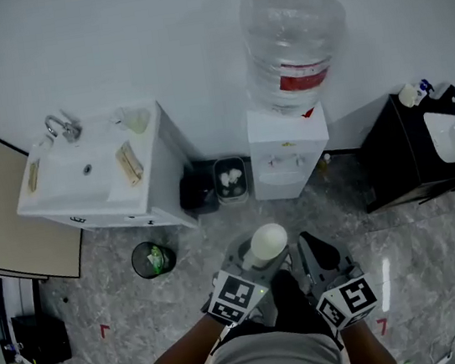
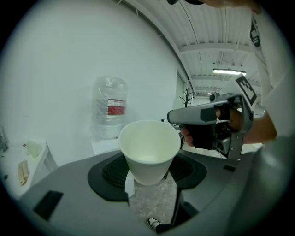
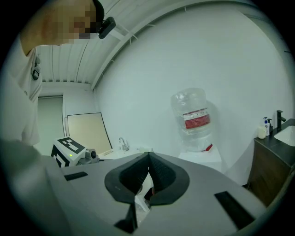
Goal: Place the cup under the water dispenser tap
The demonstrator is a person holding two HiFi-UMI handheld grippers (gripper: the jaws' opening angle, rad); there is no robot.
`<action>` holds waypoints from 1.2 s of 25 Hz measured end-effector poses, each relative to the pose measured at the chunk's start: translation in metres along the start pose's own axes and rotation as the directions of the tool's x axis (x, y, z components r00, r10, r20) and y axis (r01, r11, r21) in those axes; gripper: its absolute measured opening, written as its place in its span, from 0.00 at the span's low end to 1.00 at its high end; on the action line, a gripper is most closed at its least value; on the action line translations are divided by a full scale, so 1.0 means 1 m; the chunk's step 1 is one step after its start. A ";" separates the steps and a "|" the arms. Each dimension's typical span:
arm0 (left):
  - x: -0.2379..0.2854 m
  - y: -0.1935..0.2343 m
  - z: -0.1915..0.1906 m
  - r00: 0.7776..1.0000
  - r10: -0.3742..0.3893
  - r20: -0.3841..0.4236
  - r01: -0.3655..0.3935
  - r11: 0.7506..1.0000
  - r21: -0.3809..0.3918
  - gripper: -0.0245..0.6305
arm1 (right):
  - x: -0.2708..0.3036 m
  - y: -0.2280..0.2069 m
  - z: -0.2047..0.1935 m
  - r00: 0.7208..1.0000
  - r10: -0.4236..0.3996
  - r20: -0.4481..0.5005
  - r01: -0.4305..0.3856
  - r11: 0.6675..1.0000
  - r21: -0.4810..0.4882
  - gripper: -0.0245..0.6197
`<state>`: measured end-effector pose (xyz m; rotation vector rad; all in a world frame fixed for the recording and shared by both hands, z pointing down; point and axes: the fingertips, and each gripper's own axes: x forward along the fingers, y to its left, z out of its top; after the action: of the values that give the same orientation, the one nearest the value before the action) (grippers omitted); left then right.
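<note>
Both tongs hung low in front of me. My left tongs [image 1: 258, 264] gripped the cup [image 1: 268, 240] upright by its lower wall, and my right tongs [image 3: 147, 177] were pressed together on nothing. The dispenser [image 1: 290, 155] stood straight ahead at the far wall, well apart from the cup, its taps [image 1: 285, 160] facing me. I judged the cup had to go forward, kept upright.

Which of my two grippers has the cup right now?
The left gripper: its jaws clamp the white paper cup upright. The right gripper has its jaws shut together with nothing between them.
</note>
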<state>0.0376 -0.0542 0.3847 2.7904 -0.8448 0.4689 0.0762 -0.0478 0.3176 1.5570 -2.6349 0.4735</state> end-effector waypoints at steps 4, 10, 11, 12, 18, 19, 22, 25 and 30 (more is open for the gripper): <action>0.050 0.035 0.017 0.999 0.034 0.010 -0.034 0.999 0.010 0.43 | 0.045 -0.053 0.014 0.999 0.048 -0.007 -0.048 0.999 -0.001 0.06; 0.104 0.078 0.015 0.998 0.053 0.040 -0.054 0.998 0.028 0.43 | 0.095 -0.103 0.014 0.996 0.081 -0.024 -0.081 0.997 0.002 0.06; 0.112 0.084 0.012 0.998 0.045 0.044 -0.047 0.998 0.031 0.43 | 0.103 -0.109 0.011 0.997 0.078 -0.025 -0.078 0.997 0.005 0.06; 0.120 0.090 0.007 0.998 0.036 0.047 -0.038 0.999 0.035 0.43 | 0.111 -0.115 0.007 0.997 0.074 -0.028 -0.074 0.997 0.008 0.06; 0.169 0.124 -0.060 1.000 -0.001 0.031 -0.001 0.999 0.052 0.43 | 0.148 -0.140 -0.032 0.999 0.038 -0.035 -0.037 0.999 0.018 0.06; 0.177 0.132 -0.075 1.000 -0.001 0.029 -0.001 0.999 0.053 0.43 | 0.154 -0.143 -0.040 0.999 0.032 -0.031 -0.032 0.999 0.015 0.06; 0.205 0.154 -0.122 1.000 -0.005 0.031 0.003 0.999 0.054 0.43 | 0.173 -0.154 -0.067 1.000 0.018 -0.012 -0.018 1.000 0.011 0.06; 0.238 0.172 -0.168 0.999 -0.017 0.032 0.015 0.998 0.058 0.43 | 0.192 -0.166 -0.099 1.000 0.011 0.001 -0.011 1.000 0.014 0.06; 0.295 0.195 -0.249 1.000 -0.015 0.008 0.015 0.998 0.059 0.43 | 0.221 -0.179 -0.149 0.999 0.034 -0.002 -0.034 0.999 0.016 0.06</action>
<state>0.0987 -0.2967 0.7376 2.8522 -0.8243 0.4884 0.1040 -0.2735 0.5442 1.5178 -2.6666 0.4991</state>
